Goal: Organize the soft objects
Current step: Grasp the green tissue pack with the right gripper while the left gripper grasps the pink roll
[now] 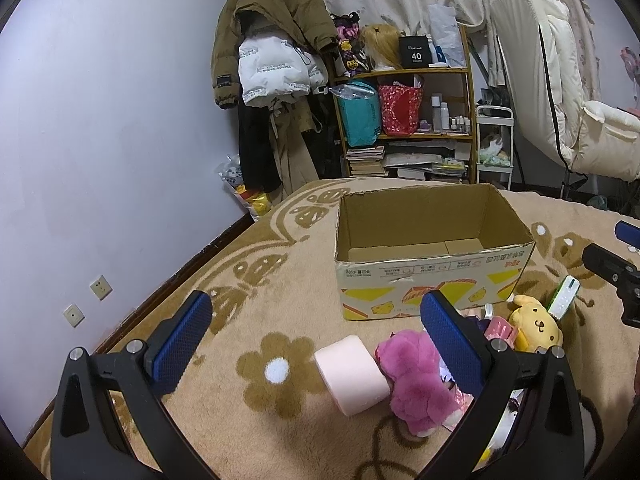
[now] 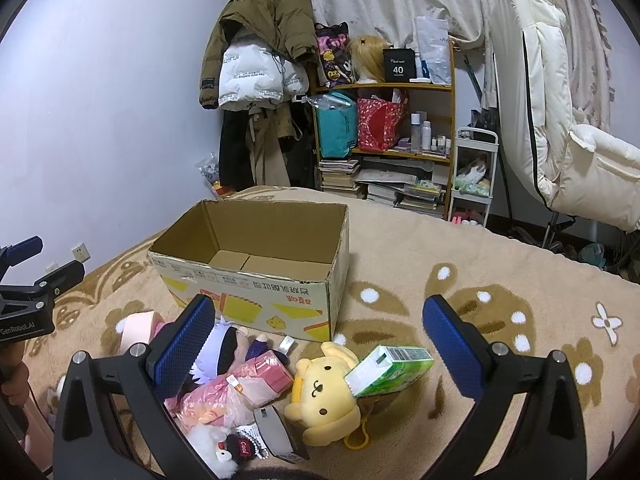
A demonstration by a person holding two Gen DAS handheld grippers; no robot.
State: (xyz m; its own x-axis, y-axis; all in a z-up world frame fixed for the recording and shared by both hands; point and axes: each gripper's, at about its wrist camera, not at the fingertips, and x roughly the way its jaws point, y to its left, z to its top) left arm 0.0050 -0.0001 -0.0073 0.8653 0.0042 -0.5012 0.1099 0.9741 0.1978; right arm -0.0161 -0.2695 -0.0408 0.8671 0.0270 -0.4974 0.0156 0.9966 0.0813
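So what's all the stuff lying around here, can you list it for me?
cardboard box: one, brown with yellow print, open, nothing visible inside, on the blanket
blanket: one, beige with brown flowers, underneath everything
yellow dog plush: one, before the box
green carton: one, leaning on the yellow plush
pink fluffy plush: one, left of the pile
pale pink roll: one, beside the pink plush
left tongs: open, blue pads
right tongs: open, blue pads
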